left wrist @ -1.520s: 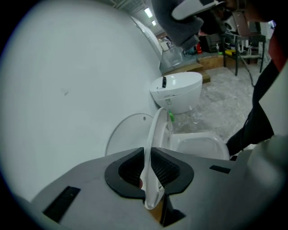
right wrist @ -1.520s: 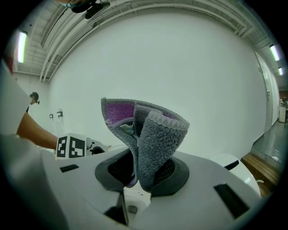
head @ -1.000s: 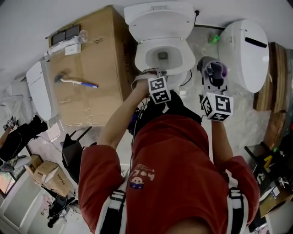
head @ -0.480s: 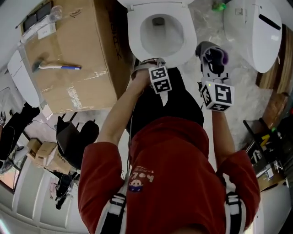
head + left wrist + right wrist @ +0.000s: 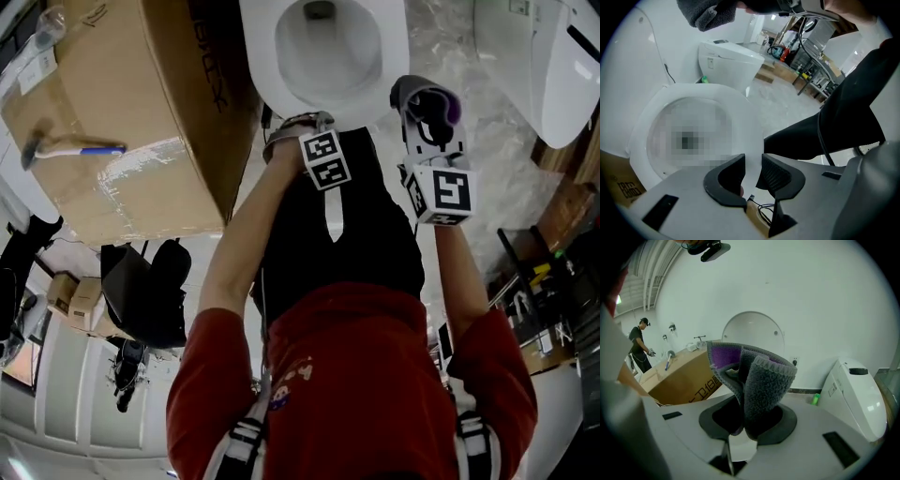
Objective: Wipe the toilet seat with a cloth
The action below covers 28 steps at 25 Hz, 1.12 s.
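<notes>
Right gripper: fingers clamped on the grey-and-purple cloth; it stands bunched and upright out of the fingers, folded over at the top.
Left gripper: fingers just eased in a touch but stand apart, nothing between them, only the toilet seat showing behind the gap.
Head view: cloth sits upper right of centre, just beside the bowl's right edge and not on the seat; left gripper at the front edge of the seat, top centre of frame.
Wipe not started, as I read it.

Risks from here:
- the cloth is wadded, not spread; I'd expect a narrow contact patch, so parts of the ring get missed
- come in too steep and the hard fingers meet the seat before the fabric does; scrape, or a jolt
- the hold looks to be on a fold; drag friction could pull the cloth out, possibly into the bowl
- the empty left gripper hangs close to the rim; it could knock it, or block the right gripper's sweep round the front
</notes>
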Tool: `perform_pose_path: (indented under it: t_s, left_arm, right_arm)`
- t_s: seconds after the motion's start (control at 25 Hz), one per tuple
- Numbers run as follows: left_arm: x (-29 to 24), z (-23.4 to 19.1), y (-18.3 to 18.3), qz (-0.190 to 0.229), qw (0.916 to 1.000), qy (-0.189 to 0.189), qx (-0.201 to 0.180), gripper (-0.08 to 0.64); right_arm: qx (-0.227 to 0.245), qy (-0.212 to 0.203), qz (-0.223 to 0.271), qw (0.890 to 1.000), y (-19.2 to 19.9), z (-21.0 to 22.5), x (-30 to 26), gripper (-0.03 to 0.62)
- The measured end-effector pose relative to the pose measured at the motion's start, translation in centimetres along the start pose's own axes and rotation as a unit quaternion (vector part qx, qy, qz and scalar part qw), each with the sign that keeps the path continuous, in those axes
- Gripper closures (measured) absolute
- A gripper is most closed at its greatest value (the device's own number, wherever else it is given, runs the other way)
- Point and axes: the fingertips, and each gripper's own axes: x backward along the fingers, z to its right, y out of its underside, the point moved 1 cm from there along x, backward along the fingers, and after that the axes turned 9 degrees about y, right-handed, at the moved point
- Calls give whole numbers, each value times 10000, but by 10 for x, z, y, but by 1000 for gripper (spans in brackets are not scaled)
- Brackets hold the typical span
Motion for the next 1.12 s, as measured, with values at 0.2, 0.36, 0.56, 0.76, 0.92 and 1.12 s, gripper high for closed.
perform_pose_path:
  t_s: [0.2,0.36,0.56,0.76,0.92,1.12]
  left_arm:
    - [-38,-15,10,-38,9998,-184,96,457]
    - [-64,-25,20,-282,9991,-279,-123,459]
    - [-72,-37,23,-237,9985,-465,-191,508]
    - [-70,-37,23,-27,9974,-679,-233,511]
    - [-62,-39,19,585,9914,-1171,-24,546]
    - [-26,-53,7,1714,9624,-2075,377,548]
  right_arm:
    - [209,-237,-112,9994,32,-6,-25,509]
    - [242,-267,-309,9989,52,-7,-37,509]
    - [201,-328,-424,9984,63,-11,-52,509]
    - [113,-368,-451,9982,70,-16,-65,509]
    - [110,-417,-705,9966,82,-14,-83,509]
    - [792,-304,-1027,9911,89,6,-127,509]
